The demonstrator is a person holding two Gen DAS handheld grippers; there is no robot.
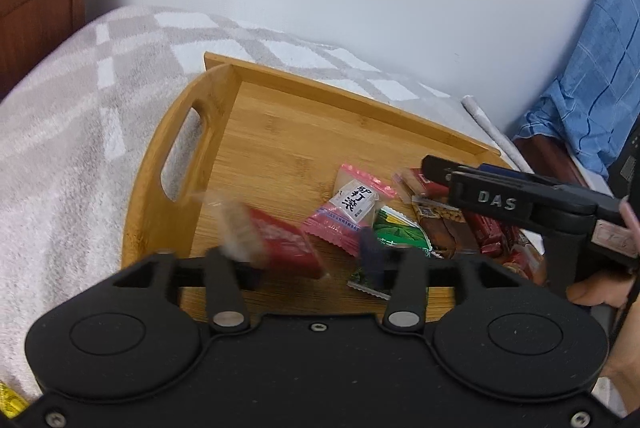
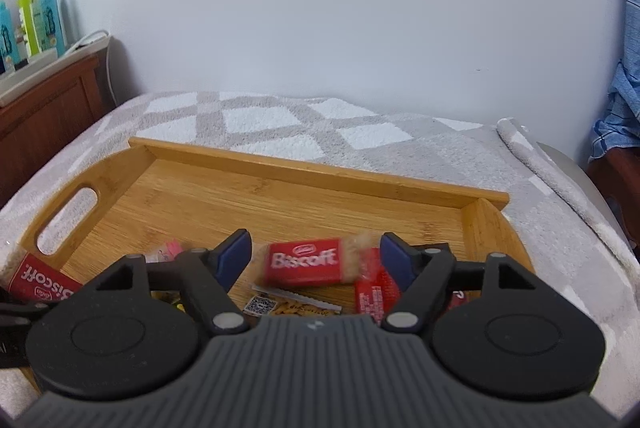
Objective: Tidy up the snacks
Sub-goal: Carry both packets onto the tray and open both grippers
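A bamboo tray (image 1: pixel 320 84) lies on a checked blanket and holds several snacks: a pink-and-white packet (image 1: pixel 354 204), a green packet (image 1: pixel 400 232), brown nut bars (image 1: pixel 440 224) and small red packets (image 1: pixel 488 232). My left gripper (image 1: pixel 304 240) stands open over the tray's near left part. A blurred red Biscoff packet (image 1: pixel 280 244) sits loose between its fingers. My right gripper (image 2: pixel 316 256) is open over the tray's near side. Another blurred Biscoff packet (image 2: pixel 304 262) lies between its blue pads, which do not press on it. More packets lie underneath it.
The grey-and-white blanket (image 2: pixel 272 120) covers the bed around the tray (image 2: pixel 320 172). A wooden cabinet (image 1: pixel 36 12) stands at the left with bottles (image 2: pixel 44 12) on top. Blue cloth (image 1: pixel 592 76) hangs at the right. A white wall is behind. A hand (image 1: pixel 600 292) grips the right tool.
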